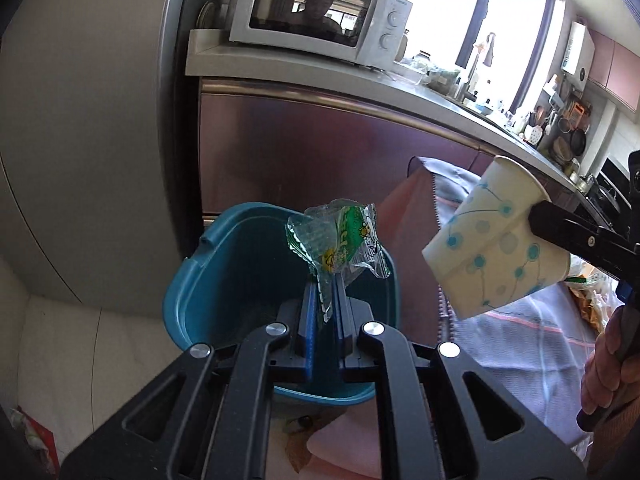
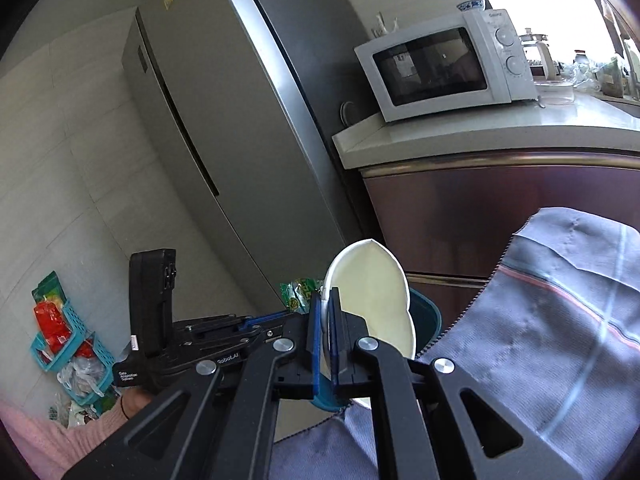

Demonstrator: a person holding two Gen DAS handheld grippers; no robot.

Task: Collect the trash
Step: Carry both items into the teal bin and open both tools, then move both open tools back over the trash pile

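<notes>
left tool [image 1: 326, 292]: clamps green snack wrapper [image 1: 340, 240] above teal bin [image 1: 208, 280] | right tool [image 2: 329, 320]: pinches squashed paper cup [image 2: 372, 292] by its rim, beside bin

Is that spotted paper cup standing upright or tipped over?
Tipped: the paper cup lies sideways, squashed in the right gripper.

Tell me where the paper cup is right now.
In the left wrist view, the paper cup is at right, pinched by the right tongs, in the air beside the teal bin.
</notes>
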